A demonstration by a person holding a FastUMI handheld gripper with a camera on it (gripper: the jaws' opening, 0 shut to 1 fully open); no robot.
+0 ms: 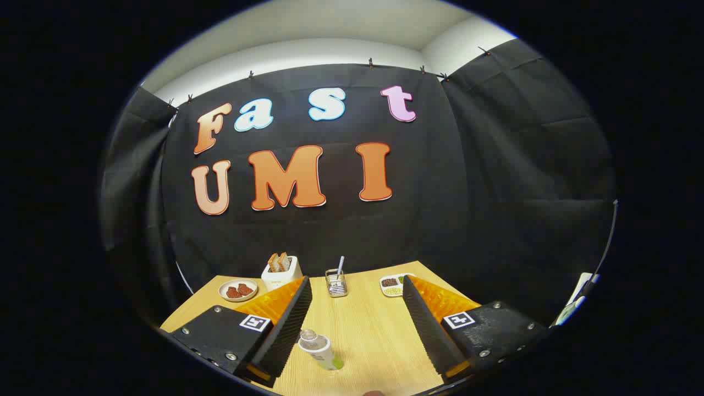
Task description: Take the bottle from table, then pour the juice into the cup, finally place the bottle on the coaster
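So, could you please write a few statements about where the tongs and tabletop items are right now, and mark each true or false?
1. The tongs are shut on the bottle. False: they are open, touching nothing.
2. The bottle stands between the fingers, nearer the left one. True.
3. The toaster holds bread slices. True.
4. The small plate beside the toaster sits on the divided dish. False: they lie apart on the wooden table.
5. A wire holder stands beyond the fingers. True.

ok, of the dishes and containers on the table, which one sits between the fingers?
The bottle, standing low between the open hand-held gripper fingers. The toaster, round plate, wire holder and divided tray all lie beyond the fingertips.
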